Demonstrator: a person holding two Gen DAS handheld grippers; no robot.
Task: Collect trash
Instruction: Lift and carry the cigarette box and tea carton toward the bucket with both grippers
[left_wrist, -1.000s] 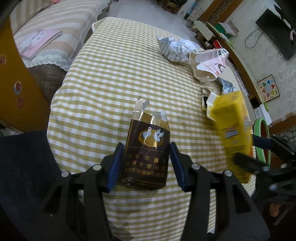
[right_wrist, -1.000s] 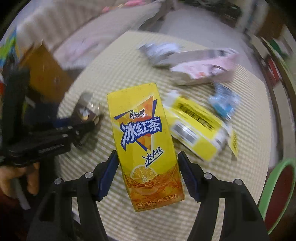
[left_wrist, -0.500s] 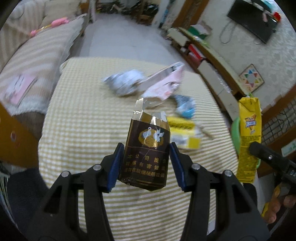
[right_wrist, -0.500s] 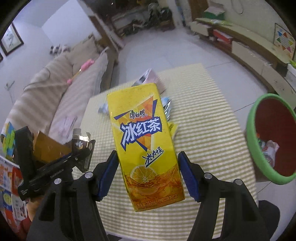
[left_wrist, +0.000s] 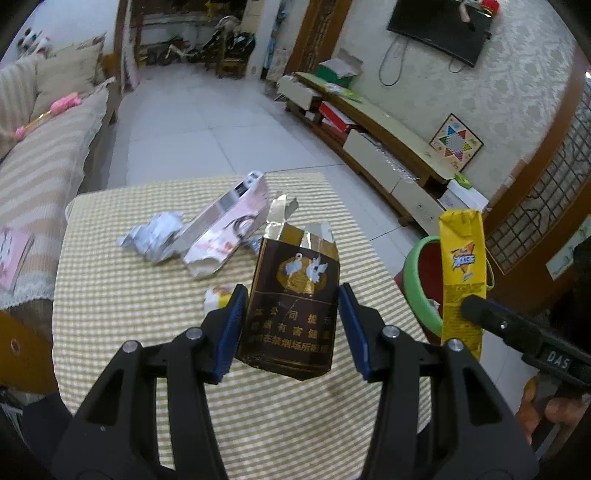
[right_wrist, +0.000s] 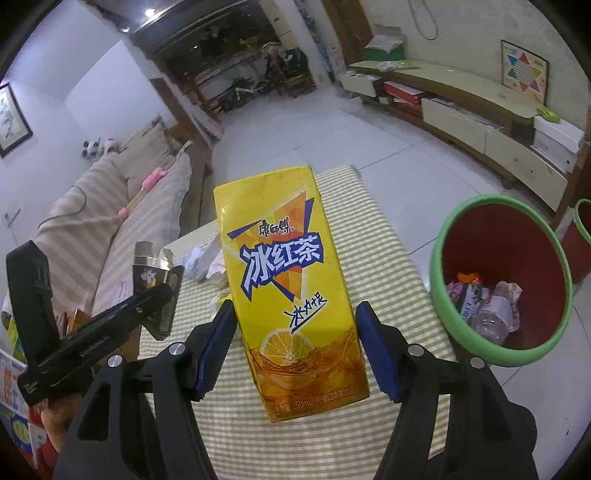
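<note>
Carry step, we judge: left gripper (left_wrist: 291, 325) clamps a torn brown cigarette pack (left_wrist: 293, 295), right gripper (right_wrist: 295, 347) clamps a yellow iced-tea carton (right_wrist: 288, 280), both above the checked tablecloth (left_wrist: 147, 295). Next we need each over the green-rimmed bin (right_wrist: 502, 277) beside the table, then release.

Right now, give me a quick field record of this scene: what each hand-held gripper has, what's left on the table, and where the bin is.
left hand-held gripper: shut on brown cigarette pack, held above the table
right hand-held gripper: shut on yellow tea carton, upright
table: checked cloth; crumpled foil wrapper, torn pink box, small yellow box
bin: green rim, red inside, on the floor beside the table, trash already in it
</note>
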